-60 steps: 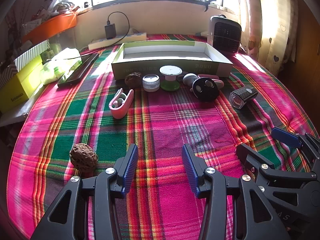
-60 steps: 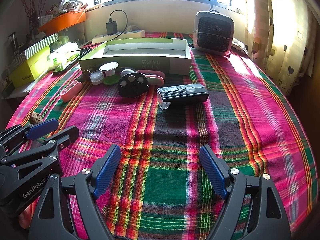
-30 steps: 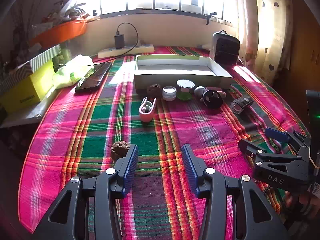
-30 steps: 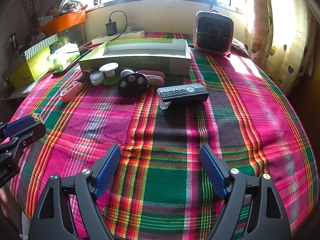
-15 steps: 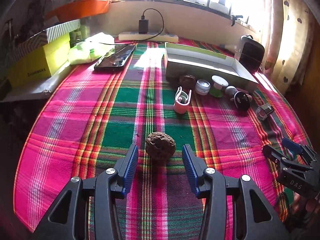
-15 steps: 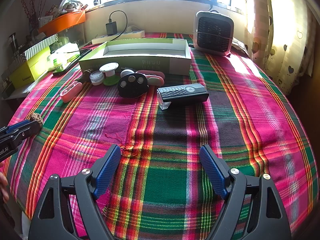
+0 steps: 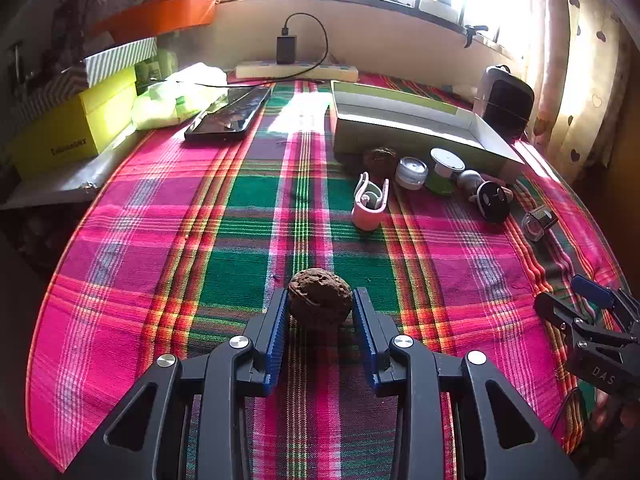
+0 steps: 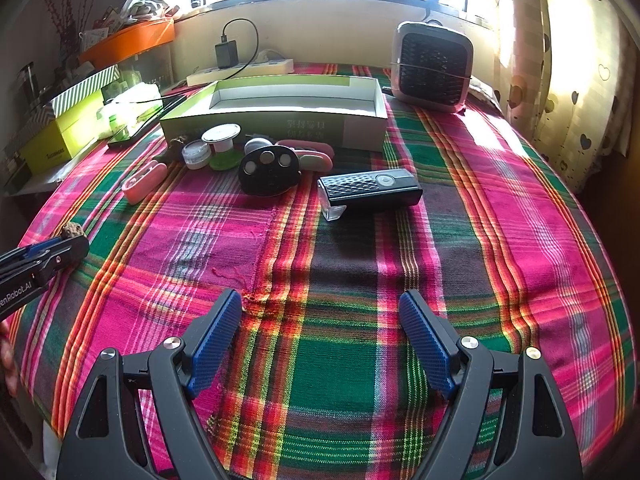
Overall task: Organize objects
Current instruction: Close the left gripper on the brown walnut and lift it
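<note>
Left hand-held gripper [image 7: 320, 308] has now closed around walnut [image 7: 320, 298].

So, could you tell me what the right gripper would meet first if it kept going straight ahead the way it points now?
Probably the black bike light: it lies almost dead ahead of the open right gripper, with only bare plaid tablecloth between. Depth is hard to judge here; if it travels high, it may pass above the light.

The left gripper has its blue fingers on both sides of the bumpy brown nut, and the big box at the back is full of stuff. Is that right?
Not quite. The left gripper does have its fingers either side of the bumpy brown nut, but the big box is empty inside, as the right wrist view shows. The small things sit on the cloth in front of it, like the black remote.
</note>
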Tool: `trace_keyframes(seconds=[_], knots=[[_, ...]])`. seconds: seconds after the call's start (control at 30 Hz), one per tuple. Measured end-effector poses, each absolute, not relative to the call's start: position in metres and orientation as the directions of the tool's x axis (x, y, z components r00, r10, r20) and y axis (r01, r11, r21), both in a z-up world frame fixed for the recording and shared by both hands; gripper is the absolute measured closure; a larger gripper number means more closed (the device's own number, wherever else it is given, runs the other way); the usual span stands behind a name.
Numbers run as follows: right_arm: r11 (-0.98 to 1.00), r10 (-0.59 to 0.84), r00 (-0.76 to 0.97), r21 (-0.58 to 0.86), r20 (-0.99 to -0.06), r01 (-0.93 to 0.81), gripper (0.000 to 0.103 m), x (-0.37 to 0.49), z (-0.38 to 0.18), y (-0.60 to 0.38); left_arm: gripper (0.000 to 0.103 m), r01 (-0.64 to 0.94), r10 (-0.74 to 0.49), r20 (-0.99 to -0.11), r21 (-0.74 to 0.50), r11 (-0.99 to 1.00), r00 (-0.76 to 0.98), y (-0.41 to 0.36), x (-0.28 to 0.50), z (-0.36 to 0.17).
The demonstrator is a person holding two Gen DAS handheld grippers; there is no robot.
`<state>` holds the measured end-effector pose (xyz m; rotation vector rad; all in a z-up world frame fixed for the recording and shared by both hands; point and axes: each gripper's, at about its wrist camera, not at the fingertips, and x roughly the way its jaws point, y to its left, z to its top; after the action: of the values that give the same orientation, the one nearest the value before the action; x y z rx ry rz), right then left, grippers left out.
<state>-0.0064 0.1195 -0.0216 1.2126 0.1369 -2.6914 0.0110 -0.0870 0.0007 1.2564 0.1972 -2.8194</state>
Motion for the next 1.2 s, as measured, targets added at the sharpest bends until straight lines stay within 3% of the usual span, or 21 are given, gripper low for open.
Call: trace_keyframes(seconds=[0.3, 0.83, 1.2], knots=[[-0.97, -0.159, -0.637, -0.002, -0.754, 0.244, 0.022, -0.012, -0.022, 0.12, 0.073, -0.011, 0.091, -0.733, -0.113, -0.993, -0.674, -0.064, 0.003, 0.005], [-0.99, -0.139, -0.654, 0.123, -0.744, 0.071, 0.022, -0.057, -0.008, 0.14, 0.073, -0.122, 0.162, -0.746, -0.109, -0.987, -0.646, -0.028, -0.034, 0.003], [-0.994, -0.09, -0.643, 0.112, -0.761, 0.007, 0.028, -0.086, -0.009, 0.136, 0.073, -0.151, 0.182, -0.754, -0.11, -0.982, -0.632, -0.024, -0.049, 0.004]])
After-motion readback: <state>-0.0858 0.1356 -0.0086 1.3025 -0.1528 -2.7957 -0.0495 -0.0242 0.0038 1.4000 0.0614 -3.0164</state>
